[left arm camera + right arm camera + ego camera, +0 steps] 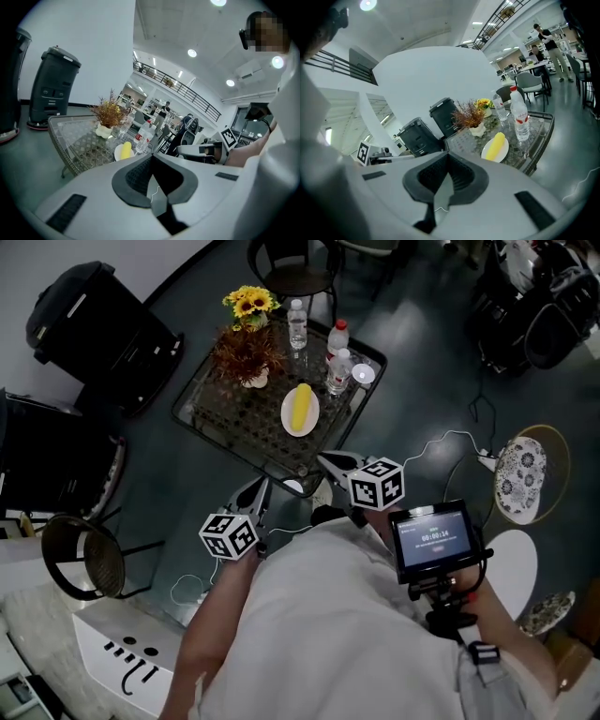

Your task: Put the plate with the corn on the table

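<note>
We judge that little is left to spoil: the round white plate (287, 416) with the yellow corn cob (301, 405) lies flat on the glass-topped table with the dark metal rim (217, 418), toward the side nearest us, so the task looks done. The danger lies in any further reach. A gripper coming in low could catch the plate and slide it toward the rim, or roll the loose cob off it, since nothing holds the cob in place. Both tools are empty and held close to our body, well apart from the table: the left gripper (261, 487) has its jaws pressed together on nothing, and the right gripper (327, 461) is the same. Just beyond the plate stand three clear plastic water bottles (339, 369) and a small white cup (363, 374). A dried brown plant in a white pot (247, 356) and a bunch of yellow sunflowers (249, 302) crowd the far side. A forward shove of the plate could topple those bottles. A black chair (300, 273) stands behind the table.
</note>
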{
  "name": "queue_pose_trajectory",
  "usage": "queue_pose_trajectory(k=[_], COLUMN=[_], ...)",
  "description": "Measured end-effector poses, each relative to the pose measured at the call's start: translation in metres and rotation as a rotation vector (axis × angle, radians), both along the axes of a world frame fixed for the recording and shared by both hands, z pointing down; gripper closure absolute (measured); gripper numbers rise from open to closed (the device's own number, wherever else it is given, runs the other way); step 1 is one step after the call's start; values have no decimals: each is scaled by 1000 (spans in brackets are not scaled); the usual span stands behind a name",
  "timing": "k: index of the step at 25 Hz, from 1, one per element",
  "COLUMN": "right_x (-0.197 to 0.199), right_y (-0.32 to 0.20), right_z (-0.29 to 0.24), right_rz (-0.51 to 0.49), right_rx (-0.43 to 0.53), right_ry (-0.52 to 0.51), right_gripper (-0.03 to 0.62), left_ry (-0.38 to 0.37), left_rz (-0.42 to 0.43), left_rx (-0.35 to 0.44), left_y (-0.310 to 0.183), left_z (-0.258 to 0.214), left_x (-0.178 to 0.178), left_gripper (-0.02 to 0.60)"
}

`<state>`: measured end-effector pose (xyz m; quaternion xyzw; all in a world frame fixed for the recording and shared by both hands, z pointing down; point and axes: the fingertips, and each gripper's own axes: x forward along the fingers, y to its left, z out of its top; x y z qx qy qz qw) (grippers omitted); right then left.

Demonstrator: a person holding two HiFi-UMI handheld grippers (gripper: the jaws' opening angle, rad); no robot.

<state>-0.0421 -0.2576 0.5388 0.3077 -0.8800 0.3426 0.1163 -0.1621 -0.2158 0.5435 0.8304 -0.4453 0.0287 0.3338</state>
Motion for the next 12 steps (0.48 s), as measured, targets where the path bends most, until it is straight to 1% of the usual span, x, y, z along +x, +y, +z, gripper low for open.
queue_pose_trajectory(k=[5,12], right_x=[-2,-6], right_y=[12,25], right_z=[-6,-12], right_rz=[1,-1], right_rx=[20,31], right_ry=[-15,-32], right_gripper=[586,586], left_ry=[-6,-17], left_rz=[24,48], left_rx=[7,-15], left_y=[8,23], left_z=[-3,2], left_x=[1,5], left_gripper=[574,574])
